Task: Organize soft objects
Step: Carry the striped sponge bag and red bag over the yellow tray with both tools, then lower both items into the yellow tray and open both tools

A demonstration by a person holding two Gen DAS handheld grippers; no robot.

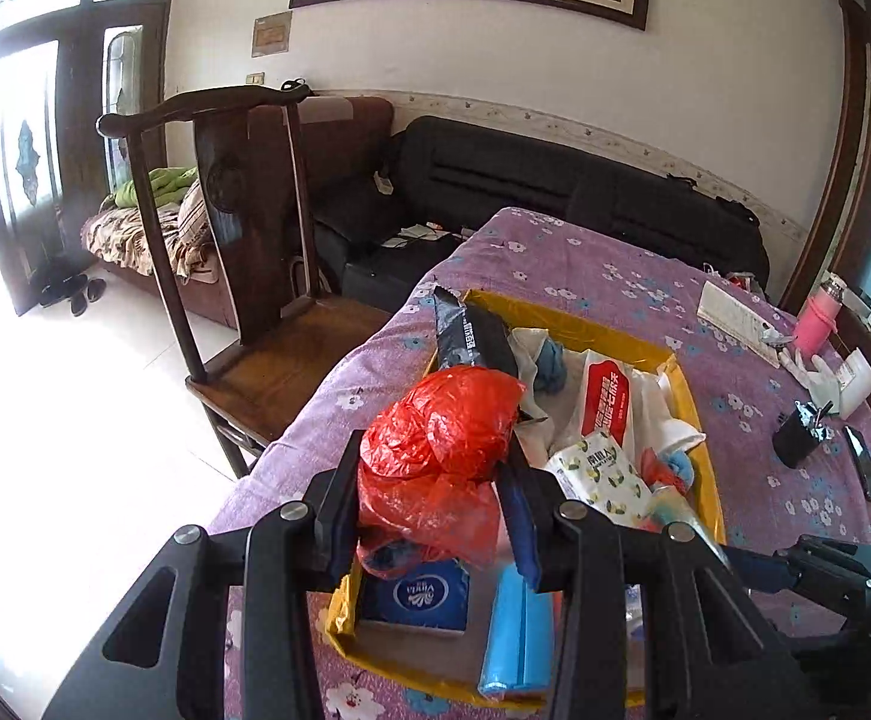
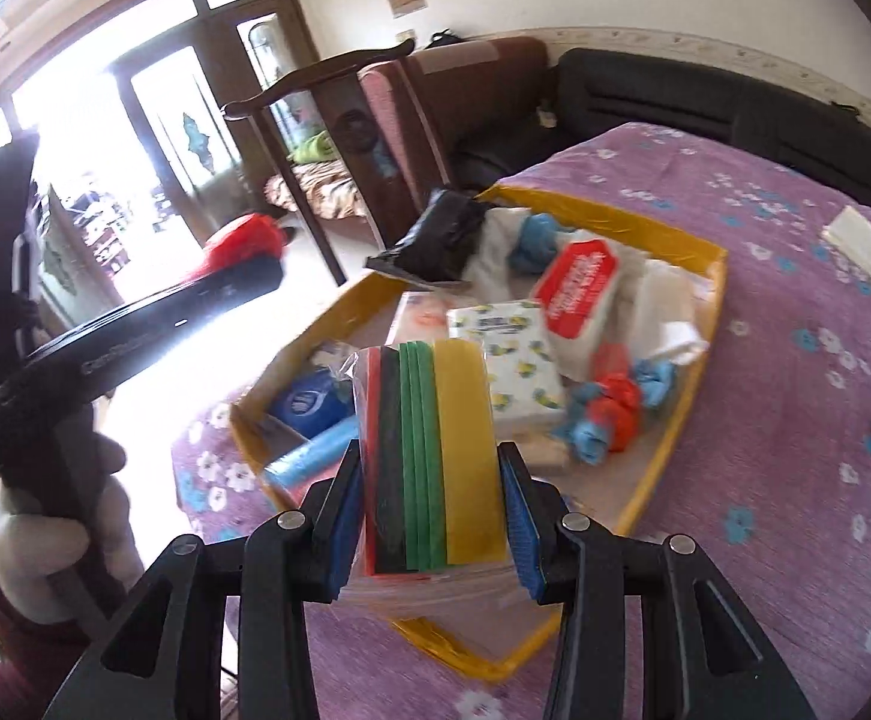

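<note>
While left fingers [image 1: 435,480] clamp red bag [image 1: 441,426] — right fingers [image 2: 432,492] clamp sponge pack [image 2: 432,456], long axis pointing forward

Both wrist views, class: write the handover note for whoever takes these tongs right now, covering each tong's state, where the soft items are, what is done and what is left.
Left tongs: shut on the crumpled red plastic bag, held above the near end of the yellow-edged cardboard tray.
Right tongs: shut on the clear-wrapped pack of coloured sponge sheets, also over the tray.
In the tray: blue tissue pack, blue bag roll, lemon-print tissue pack, red-and-white wipes pack, black pouch.
Done: most soft items gathered.
Left: place both held items.
</note>
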